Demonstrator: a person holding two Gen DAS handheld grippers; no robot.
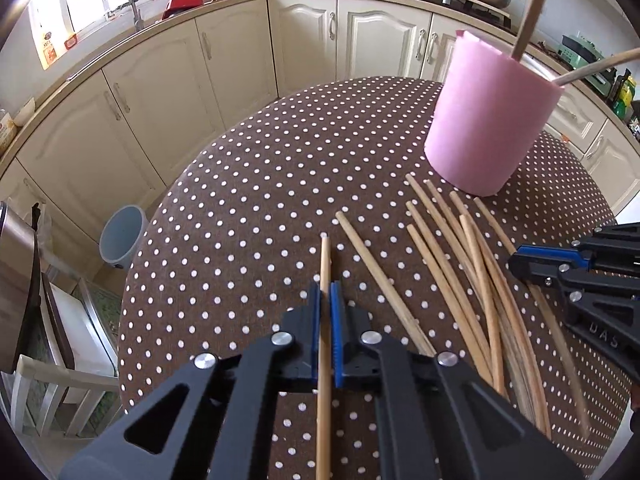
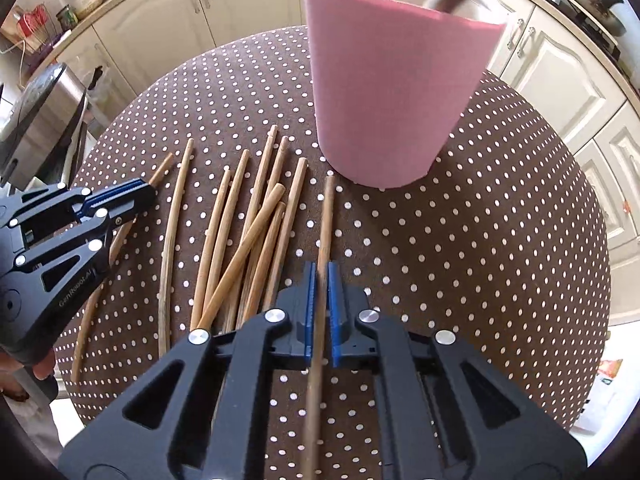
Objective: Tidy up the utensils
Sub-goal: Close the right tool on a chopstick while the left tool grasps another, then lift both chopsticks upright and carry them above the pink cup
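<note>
Loose wooden chopsticks are being shown fanned across the polka-dot tablecloth, their long axes running roughly from the near edge toward the pink holder, which is standing upright just beyond their far tips. Two sticks are already being carried by the holder, leaning out over its rim.

One chopstick is being gripped by the right gripper; the blue pads are being pressed narrowly against its shaft, and its axis is being kept in line with the fingers, the far tip pointing at the base of the holder. A second chopstick is being pinched in the same narrow manner by the left gripper, at the left edge of the pile.

The holder is being placed ahead and slightly right of the right gripper, and well to the right of the left gripper; the right gripper is judged the nearer of the two. Since each stick is being held nearly flat while the holder's mouth opens upward, the coming move is judged to call for lifting and tipping the stick toward vertical before it is lowered over the rim.
</note>
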